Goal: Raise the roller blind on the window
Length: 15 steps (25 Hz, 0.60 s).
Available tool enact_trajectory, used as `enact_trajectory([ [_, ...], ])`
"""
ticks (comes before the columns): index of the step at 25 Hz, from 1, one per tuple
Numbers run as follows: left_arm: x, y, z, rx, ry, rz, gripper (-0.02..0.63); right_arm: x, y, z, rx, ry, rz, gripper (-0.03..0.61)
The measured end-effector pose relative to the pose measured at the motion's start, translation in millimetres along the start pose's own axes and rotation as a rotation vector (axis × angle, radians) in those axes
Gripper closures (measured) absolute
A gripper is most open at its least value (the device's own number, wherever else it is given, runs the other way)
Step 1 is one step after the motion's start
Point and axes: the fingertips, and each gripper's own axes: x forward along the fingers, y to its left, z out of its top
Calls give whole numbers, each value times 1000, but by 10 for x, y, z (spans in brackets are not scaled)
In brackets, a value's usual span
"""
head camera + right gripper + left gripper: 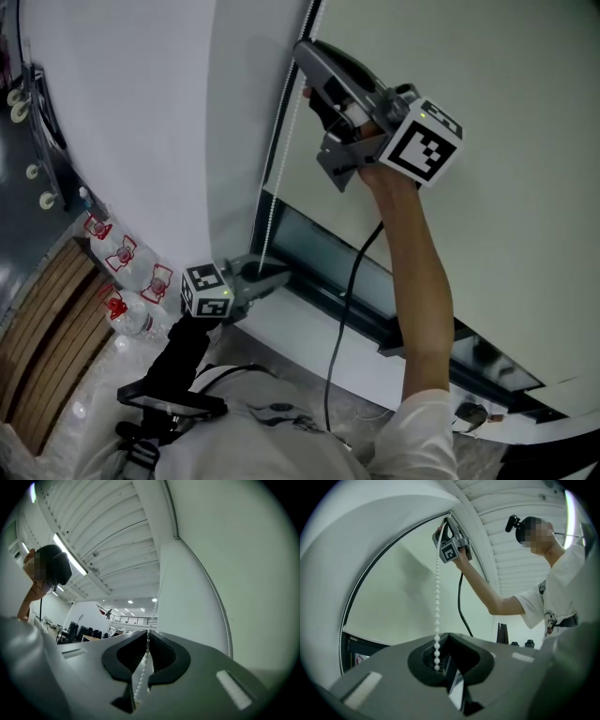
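Both closed on bead chain (438, 597)
Right gripper (147, 637) high, left gripper (442, 644) low; if I yank, beads may slip.

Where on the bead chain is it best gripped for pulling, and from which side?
Pinch the bead chain on its straight hanging stretch, from the room side, with the jaws across it. It hangs vertical, so its beads will likely catch in the grip.

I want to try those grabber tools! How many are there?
2. The left gripper is low down, shut on the bead chain. The right gripper is held high above it, shut on the same chain. No others show.
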Motion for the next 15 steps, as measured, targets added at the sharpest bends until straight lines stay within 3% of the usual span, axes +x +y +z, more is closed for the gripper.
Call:
enact_trajectory([
  [10,-1,44,90,-25,0,5,615,-3,43,-41,69,34,38,563],
  [15,4,46,84,-25,0,6,615,-122,94,-415,107,61,34,564],
])
